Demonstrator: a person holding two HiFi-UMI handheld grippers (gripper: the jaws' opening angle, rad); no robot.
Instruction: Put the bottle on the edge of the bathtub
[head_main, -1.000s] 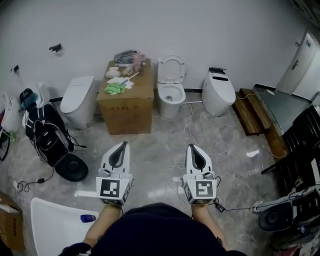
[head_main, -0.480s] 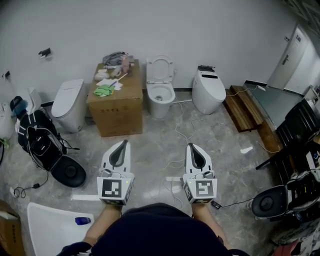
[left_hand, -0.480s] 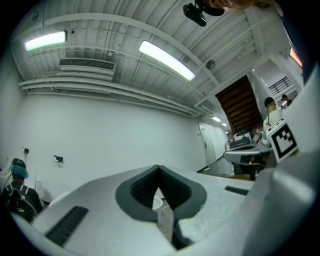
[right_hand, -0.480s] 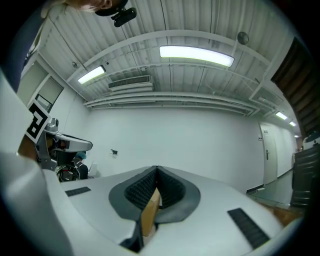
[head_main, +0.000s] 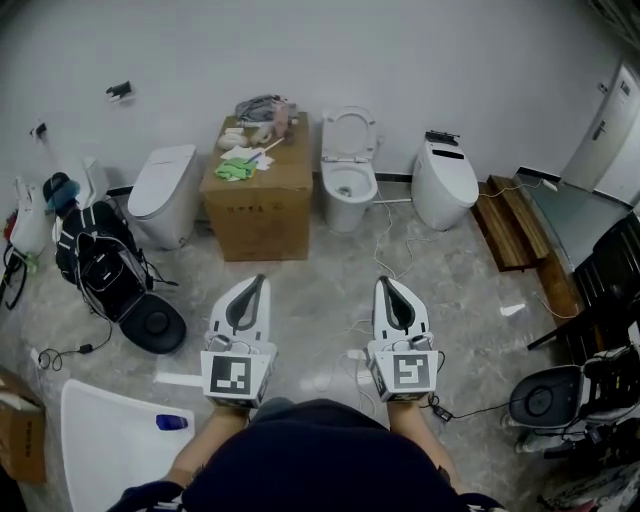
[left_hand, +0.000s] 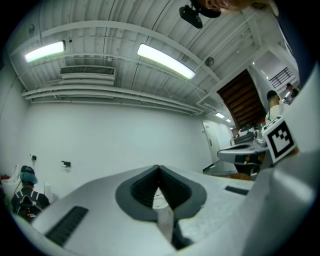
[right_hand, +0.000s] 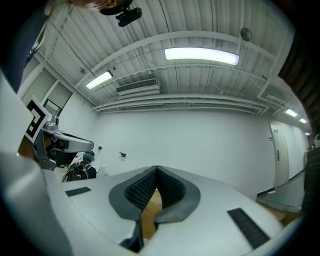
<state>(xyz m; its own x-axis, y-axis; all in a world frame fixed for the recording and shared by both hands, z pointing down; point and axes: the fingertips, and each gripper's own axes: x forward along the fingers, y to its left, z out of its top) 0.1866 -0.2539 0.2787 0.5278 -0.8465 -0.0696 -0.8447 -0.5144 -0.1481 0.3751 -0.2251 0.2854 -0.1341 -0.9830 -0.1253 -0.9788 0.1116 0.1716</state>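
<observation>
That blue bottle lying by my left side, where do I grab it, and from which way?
Take the blue bottle across its middle, from above, with the left claw, now shut, opened first. It lies flat on the white surface, its length running left to right in the head view, so close across its narrow width. Which end has the cap is too small to tell.

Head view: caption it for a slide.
Left gripper and right gripper, shut and empty, face a box among toilets.

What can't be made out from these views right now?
Head view: small blue item too small to identify; white tub-like shape cut off by the bottom edge.
Gripper views: left gripper and right gripper are shut, their bodies hiding the floor.
</observation>
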